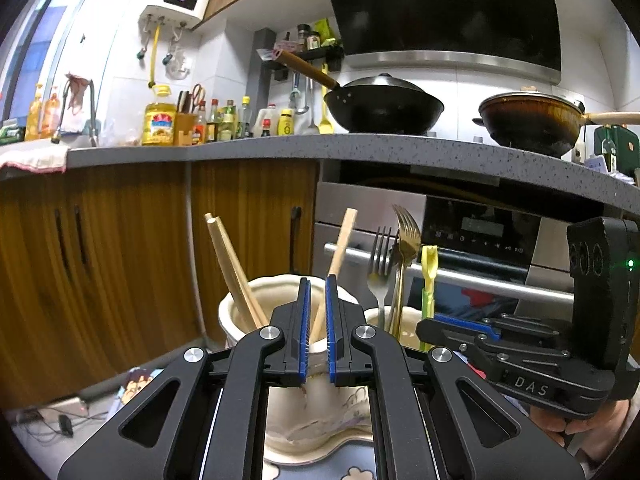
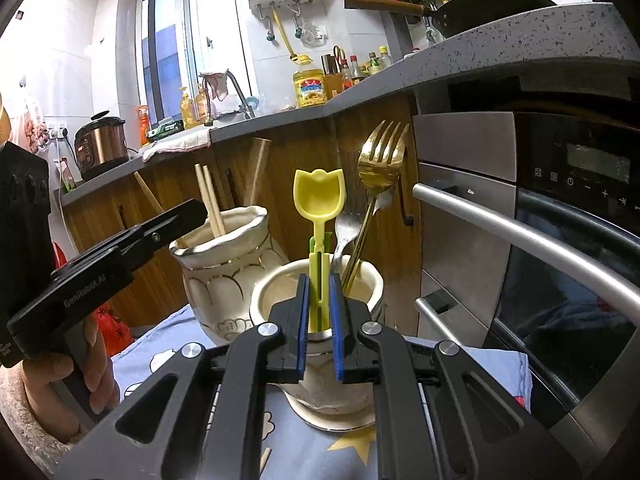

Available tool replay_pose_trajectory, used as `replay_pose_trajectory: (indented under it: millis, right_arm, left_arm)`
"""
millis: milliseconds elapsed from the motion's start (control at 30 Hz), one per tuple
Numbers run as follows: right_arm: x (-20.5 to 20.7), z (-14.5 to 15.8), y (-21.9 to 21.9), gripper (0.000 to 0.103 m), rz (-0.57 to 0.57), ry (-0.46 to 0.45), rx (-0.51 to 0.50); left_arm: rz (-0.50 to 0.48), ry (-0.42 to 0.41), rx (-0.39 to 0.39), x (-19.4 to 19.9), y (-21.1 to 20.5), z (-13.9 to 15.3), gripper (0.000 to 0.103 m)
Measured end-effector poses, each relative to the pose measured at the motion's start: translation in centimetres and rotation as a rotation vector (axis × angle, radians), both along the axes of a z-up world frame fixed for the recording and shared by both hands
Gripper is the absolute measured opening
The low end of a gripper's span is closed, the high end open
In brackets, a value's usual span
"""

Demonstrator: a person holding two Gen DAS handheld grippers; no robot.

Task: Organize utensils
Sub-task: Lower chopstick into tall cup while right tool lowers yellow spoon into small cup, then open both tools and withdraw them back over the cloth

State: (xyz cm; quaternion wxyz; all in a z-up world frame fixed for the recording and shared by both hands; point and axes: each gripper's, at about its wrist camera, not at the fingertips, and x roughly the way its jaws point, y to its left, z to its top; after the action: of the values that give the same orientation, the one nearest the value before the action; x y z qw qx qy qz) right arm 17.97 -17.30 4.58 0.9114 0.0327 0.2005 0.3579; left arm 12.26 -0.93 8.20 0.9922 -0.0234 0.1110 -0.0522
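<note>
A: How's the left tool (image 1: 316, 292) set?

B: Held a little open round a chopstick (image 1: 341, 246) in the tall vase (image 1: 320, 400).

A: The right tool (image 2: 319, 292)?

B: Barely parted, yellow spoon (image 2: 319, 196) seen between, nothing clamped; forks (image 2: 382, 160) are stood in the same cup (image 2: 360, 392), right of the vase.

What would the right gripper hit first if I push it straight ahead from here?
Most likely the yellow spoon standing in the short cup: its stem lines up between the right gripper's open fingers. The cup's near rim sits just below, so depth is uncertain.
</note>
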Motion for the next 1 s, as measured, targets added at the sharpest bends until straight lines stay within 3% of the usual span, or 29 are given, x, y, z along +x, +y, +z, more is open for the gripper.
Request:
replay_pose_trajectory:
  millis: [233, 367, 500, 700, 767, 867, 1000]
  right_arm:
    - [0.3, 0.1, -0.2, 0.01, -0.011, 0.006, 0.011]
    - [0.3, 0.1, -0.4, 0.019, -0.02, 0.008, 0.013]
    - [0.3, 0.2, -0.6, 0.02, -0.034, 0.001, 0.012]
    - [-0.3, 0.3, -1.5, 0.043, -0.066, 0.003, 0.018]
    - [-0.5, 0.3, -1.9, 0.058, -0.08, 0.009, 0.022]
    - [-0.9, 0.2, -2.7, 0.069, -0.097, 0.027, 0.034]
    - [-1.9, -0.3, -4.2, 0.079, -0.103, 0.055, 0.046]
  left_arm:
    - [-0.006, -0.004, 0.002, -0.2, 0.0, -0.1, 0.013]
    - [-0.007, -0.005, 0.001, -0.3, -0.1, 0.0, 0.013]
    - [-0.004, -0.006, 0.004, -0.4, -0.2, 0.1, 0.014]
    - [-0.005, -0.007, -0.004, -1.2, -0.4, 0.3, 0.028]
    - [-0.004, -0.005, -0.001, -1.6, -0.6, 0.3, 0.032]
    - [0.007, -0.003, 0.007, -2.4, -0.6, 0.2, 0.036]
    - [0.017, 0.014, 0.008, -4.0, -0.5, -0.6, 0.053]
